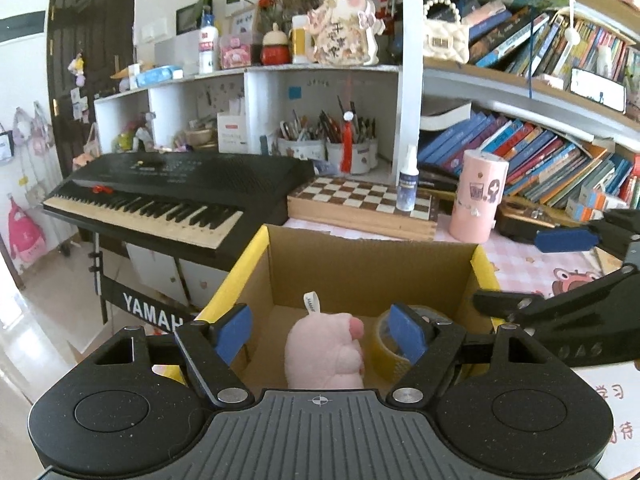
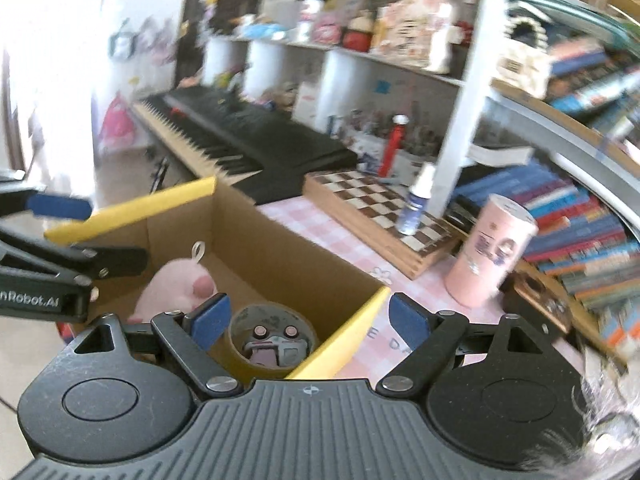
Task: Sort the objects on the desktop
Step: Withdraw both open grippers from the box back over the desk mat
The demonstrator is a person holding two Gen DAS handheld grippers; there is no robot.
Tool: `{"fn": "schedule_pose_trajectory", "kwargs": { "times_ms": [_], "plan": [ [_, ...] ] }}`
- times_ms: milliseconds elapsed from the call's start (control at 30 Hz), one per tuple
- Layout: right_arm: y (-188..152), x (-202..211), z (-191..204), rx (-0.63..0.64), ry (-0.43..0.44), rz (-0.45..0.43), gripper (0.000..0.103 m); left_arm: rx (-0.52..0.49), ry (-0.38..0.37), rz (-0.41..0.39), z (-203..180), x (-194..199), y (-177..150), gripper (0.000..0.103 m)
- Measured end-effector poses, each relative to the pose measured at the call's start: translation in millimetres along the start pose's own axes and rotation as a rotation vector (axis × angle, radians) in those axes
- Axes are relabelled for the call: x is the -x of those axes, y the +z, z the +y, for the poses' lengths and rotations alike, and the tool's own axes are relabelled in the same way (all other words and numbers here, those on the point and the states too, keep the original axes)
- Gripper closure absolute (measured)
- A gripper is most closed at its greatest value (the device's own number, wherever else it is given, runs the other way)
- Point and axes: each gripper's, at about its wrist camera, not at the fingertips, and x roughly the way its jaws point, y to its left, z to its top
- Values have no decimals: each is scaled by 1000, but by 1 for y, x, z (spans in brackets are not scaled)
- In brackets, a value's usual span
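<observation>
A cardboard box (image 1: 372,264) with yellow flap edges stands on the pink checked desk. Inside lie a pink plush toy (image 1: 326,354) and a roll of yellowish tape (image 1: 386,350). My left gripper (image 1: 320,334) is open and empty above the box's near side, its fingers either side of the plush. In the right wrist view the box (image 2: 280,264) holds the plush (image 2: 176,284) and the tape roll (image 2: 272,336) with a small object inside it. My right gripper (image 2: 310,322) is open and empty, straddling the box's yellow right edge.
A chessboard (image 1: 360,204) with a small spray bottle (image 1: 408,180) on it lies behind the box. A pink cylinder (image 1: 478,196) stands at its right. A black keyboard (image 1: 172,192) is at the left. Bookshelves fill the back and right.
</observation>
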Motion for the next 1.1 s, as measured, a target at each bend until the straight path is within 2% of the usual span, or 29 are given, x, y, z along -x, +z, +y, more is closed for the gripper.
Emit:
{"fn": "schedule_pose_trajectory", "kwargs": {
  "times_ms": [367,833,1100],
  "plan": [
    [-27,55,10,-193,-111,-34,21,51,3,-32,17,34,-18,25],
    [-74,104,68,-247,-173,31,29,57,-15,5,35,84,-59,25],
    [-97,124,101,-260,-169,61,34,62,-17,33,43,109,-85,24]
  ]
}}
